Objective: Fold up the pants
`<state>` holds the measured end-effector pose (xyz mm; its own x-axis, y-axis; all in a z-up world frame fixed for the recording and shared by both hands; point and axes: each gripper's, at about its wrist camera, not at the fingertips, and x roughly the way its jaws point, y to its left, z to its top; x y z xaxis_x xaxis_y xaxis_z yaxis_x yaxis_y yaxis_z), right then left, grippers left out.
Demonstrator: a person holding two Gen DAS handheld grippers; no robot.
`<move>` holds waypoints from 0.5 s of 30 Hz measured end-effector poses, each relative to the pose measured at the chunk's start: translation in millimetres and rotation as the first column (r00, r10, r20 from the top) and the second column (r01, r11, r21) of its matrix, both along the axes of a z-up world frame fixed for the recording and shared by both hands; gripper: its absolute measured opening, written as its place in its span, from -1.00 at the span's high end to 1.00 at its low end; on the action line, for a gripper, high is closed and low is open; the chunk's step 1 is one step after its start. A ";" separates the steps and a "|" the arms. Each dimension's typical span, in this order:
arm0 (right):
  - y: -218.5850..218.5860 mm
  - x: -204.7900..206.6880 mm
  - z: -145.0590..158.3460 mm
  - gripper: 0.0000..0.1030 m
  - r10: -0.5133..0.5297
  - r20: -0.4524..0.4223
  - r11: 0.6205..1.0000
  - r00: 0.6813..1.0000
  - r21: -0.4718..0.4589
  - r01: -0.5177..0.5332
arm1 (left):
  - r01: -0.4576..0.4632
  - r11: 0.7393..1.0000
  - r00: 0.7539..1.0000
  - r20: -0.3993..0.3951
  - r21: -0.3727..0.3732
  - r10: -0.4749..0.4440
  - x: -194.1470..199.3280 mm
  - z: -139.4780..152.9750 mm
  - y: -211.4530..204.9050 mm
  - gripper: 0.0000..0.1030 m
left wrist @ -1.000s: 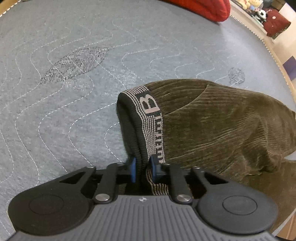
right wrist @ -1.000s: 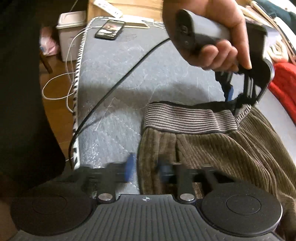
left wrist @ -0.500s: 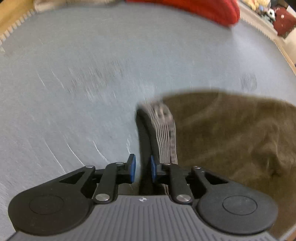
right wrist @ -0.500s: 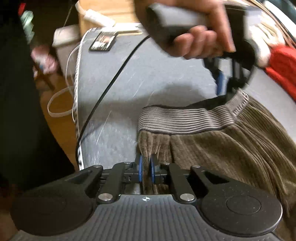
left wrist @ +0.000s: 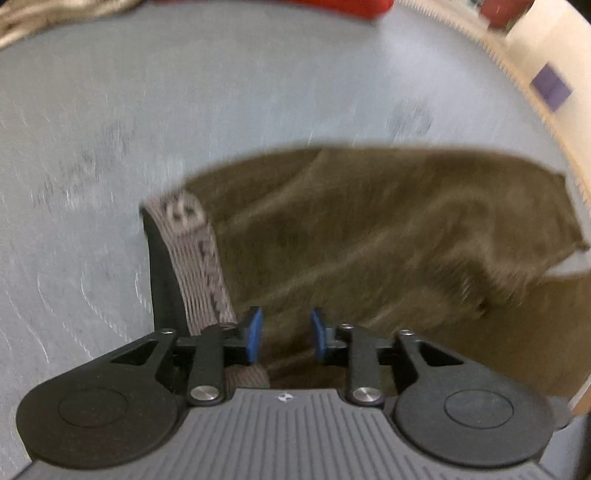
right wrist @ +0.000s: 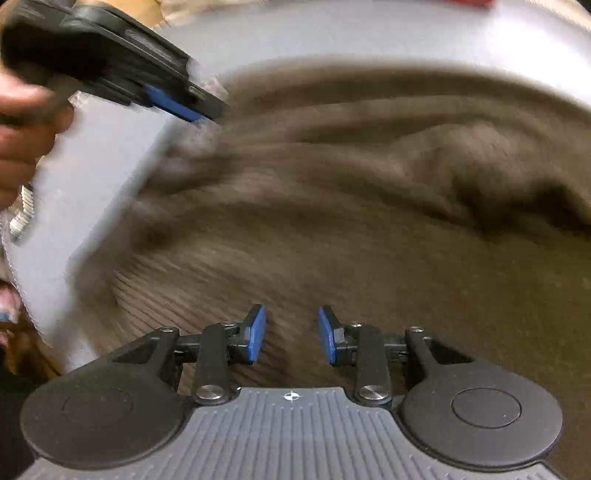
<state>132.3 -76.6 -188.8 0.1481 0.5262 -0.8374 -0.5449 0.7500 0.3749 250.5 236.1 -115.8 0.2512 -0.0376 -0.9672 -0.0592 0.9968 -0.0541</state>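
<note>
Brown corduroy pants (left wrist: 369,236) lie folded on the grey quilted mattress (left wrist: 184,92). Their striped grey waistband (left wrist: 199,258) runs up the left side. My left gripper (left wrist: 284,334) is open just above the cloth beside the waistband and holds nothing. In the right wrist view the pants (right wrist: 351,206) fill the middle, blurred by motion. My right gripper (right wrist: 291,334) is open over the corduroy and empty. The left gripper (right wrist: 177,107) also shows there at upper left, in a hand, near the pants' far edge.
A red cloth (left wrist: 332,5) lies at the mattress's far end. The fringed mattress edge (left wrist: 517,74) curves down the right side, with floor beyond. In the right wrist view the mattress edge (right wrist: 22,206) and floor are at the left.
Both grippers have opened and let go of the pants, the left off the waistband, the right off the corduroy edge. Both have swung over the cloth; the frames are blurred by motion.
</note>
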 end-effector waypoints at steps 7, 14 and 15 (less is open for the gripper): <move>-19.5 9.9 23.7 0.32 -0.049 0.044 0.998 0.998 0.040 0.047 | -0.025 0.998 1.000 0.016 0.060 0.024 6.7 3.3 -3.6 0.10; -69.8 41.0 50.4 0.32 -0.222 0.110 0.972 0.969 0.102 0.212 | -0.036 0.998 0.993 0.112 0.059 0.029 24.1 26.1 -30.2 0.06; -78.1 45.4 53.4 0.32 -0.251 0.116 0.965 0.961 0.112 0.239 | -0.041 0.997 0.992 0.123 0.060 0.034 25.9 28.5 -33.0 0.06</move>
